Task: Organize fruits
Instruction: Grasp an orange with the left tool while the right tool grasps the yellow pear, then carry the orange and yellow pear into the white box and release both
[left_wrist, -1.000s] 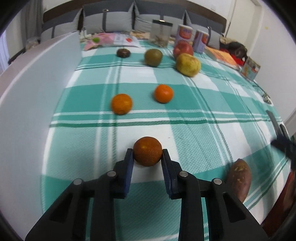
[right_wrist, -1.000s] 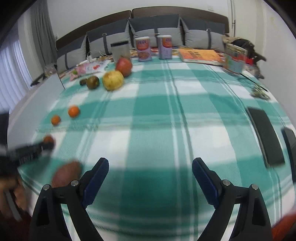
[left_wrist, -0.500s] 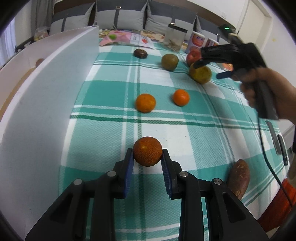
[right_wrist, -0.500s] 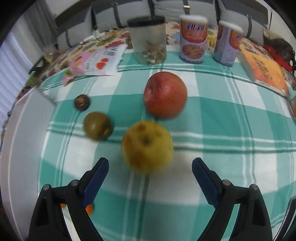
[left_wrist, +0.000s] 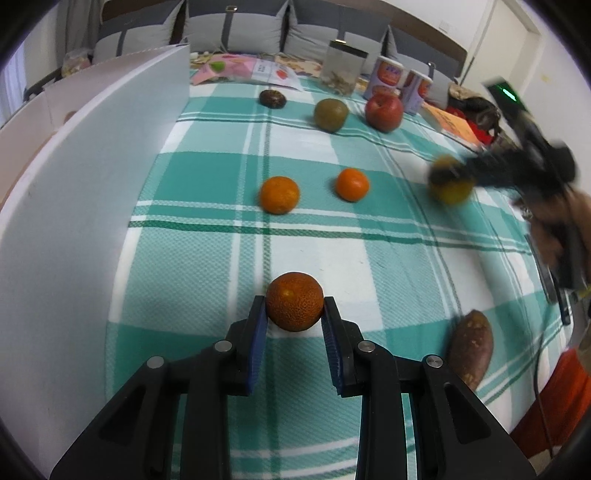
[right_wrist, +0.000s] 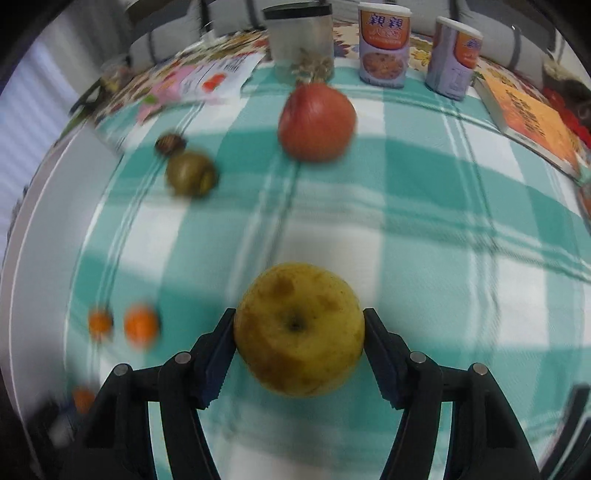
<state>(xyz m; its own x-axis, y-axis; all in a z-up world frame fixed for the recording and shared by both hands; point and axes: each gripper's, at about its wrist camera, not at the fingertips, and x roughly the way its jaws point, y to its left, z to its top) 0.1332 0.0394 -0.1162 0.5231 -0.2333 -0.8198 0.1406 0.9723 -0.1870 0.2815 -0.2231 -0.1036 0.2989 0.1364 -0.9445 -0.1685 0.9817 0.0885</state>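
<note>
The left gripper (left_wrist: 294, 314) has its fingers clamped on a dark orange (left_wrist: 294, 301), just above the checked cloth (left_wrist: 369, 266). The right gripper (right_wrist: 299, 332) is closing; its fingers flank the yellow apple (right_wrist: 299, 328), seemingly touching both sides. A white box wall (left_wrist: 92, 206) rises along the left; its inside is hidden. Near right lies one sweet potato (left_wrist: 471, 347). Farther on sit two oranges (left_wrist: 279, 194) (left_wrist: 352, 184), then a greenish fruit (left_wrist: 331, 115), a red apple (left_wrist: 383, 112) and a small dark fruit (left_wrist: 272, 98). Farthest stand two cans (right_wrist: 384, 46) (right_wrist: 454, 59) and a jar (right_wrist: 301, 40) holding what may be dried bits.
</note>
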